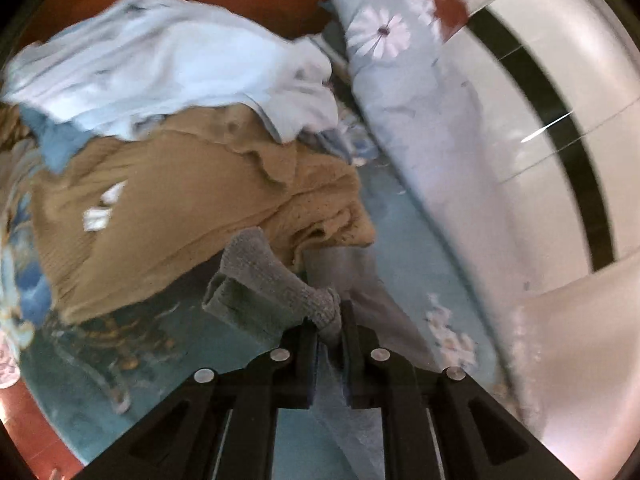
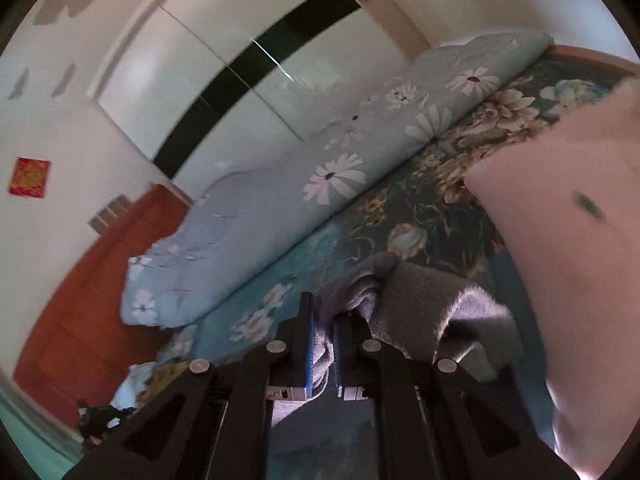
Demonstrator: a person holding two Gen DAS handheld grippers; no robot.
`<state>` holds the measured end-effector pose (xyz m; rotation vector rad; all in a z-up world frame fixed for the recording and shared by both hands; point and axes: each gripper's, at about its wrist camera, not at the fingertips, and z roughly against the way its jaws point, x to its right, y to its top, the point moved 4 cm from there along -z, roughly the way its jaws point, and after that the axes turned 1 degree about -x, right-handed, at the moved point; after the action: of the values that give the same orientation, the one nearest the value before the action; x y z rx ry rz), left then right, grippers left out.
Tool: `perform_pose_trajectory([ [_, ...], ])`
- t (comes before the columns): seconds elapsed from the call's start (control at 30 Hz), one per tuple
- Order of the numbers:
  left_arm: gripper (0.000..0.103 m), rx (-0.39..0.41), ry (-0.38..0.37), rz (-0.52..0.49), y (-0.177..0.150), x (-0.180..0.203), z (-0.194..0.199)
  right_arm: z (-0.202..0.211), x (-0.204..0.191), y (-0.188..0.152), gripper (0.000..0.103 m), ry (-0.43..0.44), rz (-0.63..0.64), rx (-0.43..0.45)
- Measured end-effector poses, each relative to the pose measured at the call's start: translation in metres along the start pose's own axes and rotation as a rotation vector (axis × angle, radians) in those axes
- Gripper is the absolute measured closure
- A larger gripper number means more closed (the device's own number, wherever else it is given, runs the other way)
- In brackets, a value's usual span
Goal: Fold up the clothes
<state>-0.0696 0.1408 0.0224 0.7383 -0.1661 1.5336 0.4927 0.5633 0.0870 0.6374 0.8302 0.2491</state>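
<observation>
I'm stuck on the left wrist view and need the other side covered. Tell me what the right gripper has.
Observer: The right gripper is shut on the grey garment, a bunched fold between its blue pads.
Operator: Say what lies beyond it.
Observer: A rolled daisy-print quilt along the far side of the floral bedsheet.
Operator: Report anything close on its right.
Observer: A large pale pink cloth fills that edge; what it is I cannot tell.
Operator: Give me the wall.
Observer: A small red square decoration hangs left of the white wardrobe.
</observation>
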Motion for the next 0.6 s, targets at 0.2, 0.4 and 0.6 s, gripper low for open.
perform_pose_trajectory([
  [0.2, 0.091, -0.072, 0.131, -0.082, 0.023, 0.048, -0.077, -0.079, 0.012, 0.031, 0.095, -0.127, -0.017, -0.079],
  [0.4, 0.087, -0.141, 0.140, -0.137, 0.038, 0.066, -0.137, -0.135, 0.039, 0.044, 0.095, -0.236, -0.032, -0.141],
  [0.6, 0.052, -0.200, -0.014, -0.235, 0.039, 0.071, -0.152, -0.174, 0.064, 0.033, 0.095, -0.320, -0.044, -0.205],
])
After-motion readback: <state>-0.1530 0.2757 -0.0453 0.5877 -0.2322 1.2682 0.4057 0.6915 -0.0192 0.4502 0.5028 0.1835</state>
